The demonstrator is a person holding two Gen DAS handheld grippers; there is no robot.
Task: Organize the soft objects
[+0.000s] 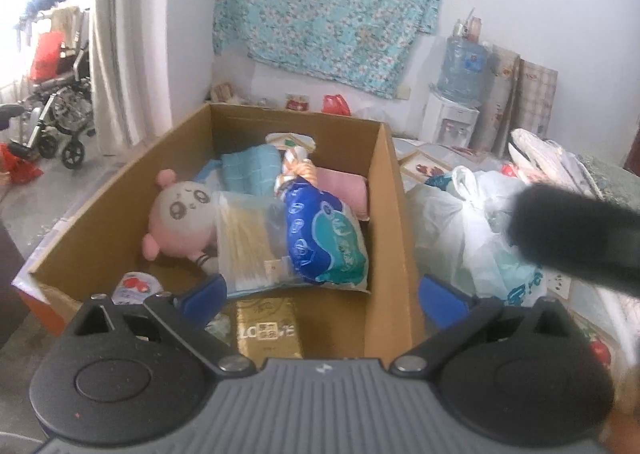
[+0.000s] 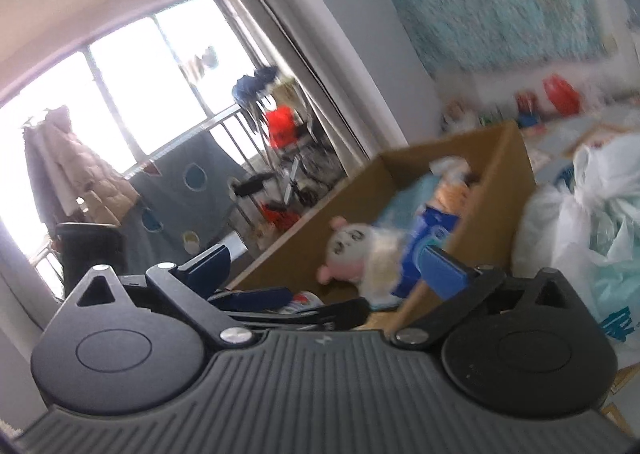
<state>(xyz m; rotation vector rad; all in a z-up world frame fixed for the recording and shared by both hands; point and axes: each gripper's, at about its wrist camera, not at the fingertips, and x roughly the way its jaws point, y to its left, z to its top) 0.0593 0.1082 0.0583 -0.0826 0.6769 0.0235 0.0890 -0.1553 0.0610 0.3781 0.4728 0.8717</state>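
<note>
1. We are seeing the left hand-held gripper [image 1: 322,294] hanging released over the near end of the cardboard box [image 1: 390,214], its blue fingers [image 1: 208,292] spread wide with nothing between them.
2. The right hand-held gripper [image 2: 324,274] is likewise standing released and empty in the blurred right wrist view, with the box [image 2: 504,190] lying in the centre right of that frame.
3. The box's straight, stiff rims are framing an open top; its right wall is standing just beside a heap of crinkled white plastic bags [image 1: 472,222] at centre right.
4. Inside, bare brown floor is showing at the lower left of the box, near a small round lidded cup [image 1: 134,286].
5. A round, plush pink-and-white toy [image 1: 180,220] is lying against the left wall.
6. A clear, flat bag of pale sticks [image 1: 248,250] is overlapping the toy, and a glossy, puffy blue-and-teal pack [image 1: 324,242] is lying just beside it.
7. A quilted blue cloth [image 1: 250,170] and a soft pink cushion [image 1: 348,190] are filling the far end.
8. A dark blurred shape [image 1: 576,230] is crossing the right edge of the left wrist view; we cannot tell what it is.
</note>
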